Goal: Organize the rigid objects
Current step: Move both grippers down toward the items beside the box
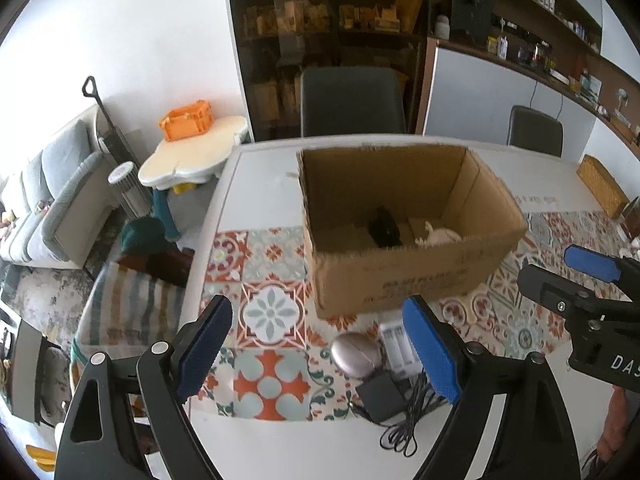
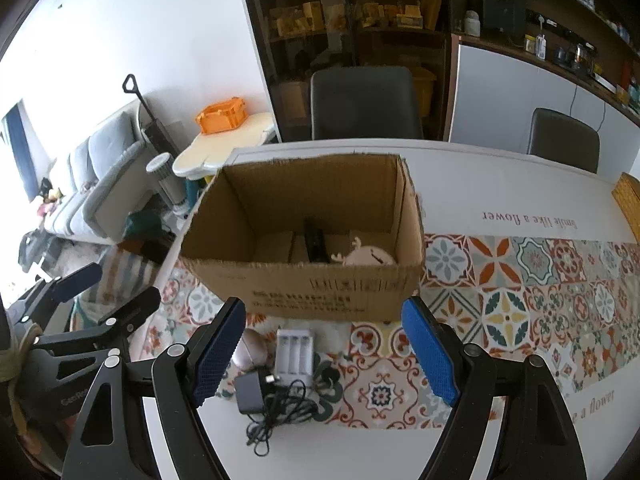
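An open cardboard box [image 1: 404, 276] [image 2: 304, 292] stands on the patterned table mat. Inside lie a black object [image 1: 385, 228] [image 2: 315, 245] and a pale figurine [image 1: 438, 236] [image 2: 366, 257]. In front of the box lie a silvery oval object [image 1: 355, 354] [image 2: 250, 354], a white battery charger [image 2: 295, 352] [image 1: 394, 344] and a black power adapter [image 1: 378, 396] [image 2: 250, 394] with a tangled cord [image 2: 280, 412]. My left gripper [image 1: 320, 356] is open and empty above these items. My right gripper [image 2: 324, 354] is open and empty, also above them.
The white table [image 2: 500, 188] has dark chairs [image 1: 352, 100] behind it. A woven basket [image 1: 602, 186] sits at the right edge. A striped cloth [image 1: 132, 308], sofa [image 1: 52, 200] and small table with an orange crate [image 1: 186, 120] lie to the left.
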The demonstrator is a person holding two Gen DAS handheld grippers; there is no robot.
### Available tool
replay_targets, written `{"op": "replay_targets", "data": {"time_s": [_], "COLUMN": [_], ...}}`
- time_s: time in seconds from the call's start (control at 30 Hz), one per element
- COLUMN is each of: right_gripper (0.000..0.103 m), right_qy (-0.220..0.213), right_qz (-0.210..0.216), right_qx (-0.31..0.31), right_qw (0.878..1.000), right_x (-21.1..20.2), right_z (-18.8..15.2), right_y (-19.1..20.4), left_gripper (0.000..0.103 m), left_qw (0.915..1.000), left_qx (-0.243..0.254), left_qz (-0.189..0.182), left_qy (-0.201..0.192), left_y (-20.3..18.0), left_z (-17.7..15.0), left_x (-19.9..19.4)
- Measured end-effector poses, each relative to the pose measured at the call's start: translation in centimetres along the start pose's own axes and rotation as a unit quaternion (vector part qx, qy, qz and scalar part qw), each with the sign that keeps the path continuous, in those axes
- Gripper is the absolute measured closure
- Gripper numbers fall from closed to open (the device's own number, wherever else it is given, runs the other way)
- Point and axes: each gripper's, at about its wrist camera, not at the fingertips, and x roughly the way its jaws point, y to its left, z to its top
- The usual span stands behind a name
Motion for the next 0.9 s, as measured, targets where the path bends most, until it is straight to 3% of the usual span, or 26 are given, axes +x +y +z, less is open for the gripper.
{"op": "replay_targets", "data": {"time_s": [0.9], "right_gripper": [0.023], "right_qy": [0.117], "right_qz": [0.010], "right_qx": [0.006], "right_qw": [0.993], "right_x": [7.1], "right_z": [-5.9], "right_y": [-0.3], "left_gripper": [0.015], "left_qw": [0.9932], "left_qx": [0.015], "left_qz": [-0.031], "left_qy": [0.111], "left_y": [-1.6], "left_z": [-4.7], "left_x": [8.4]}}
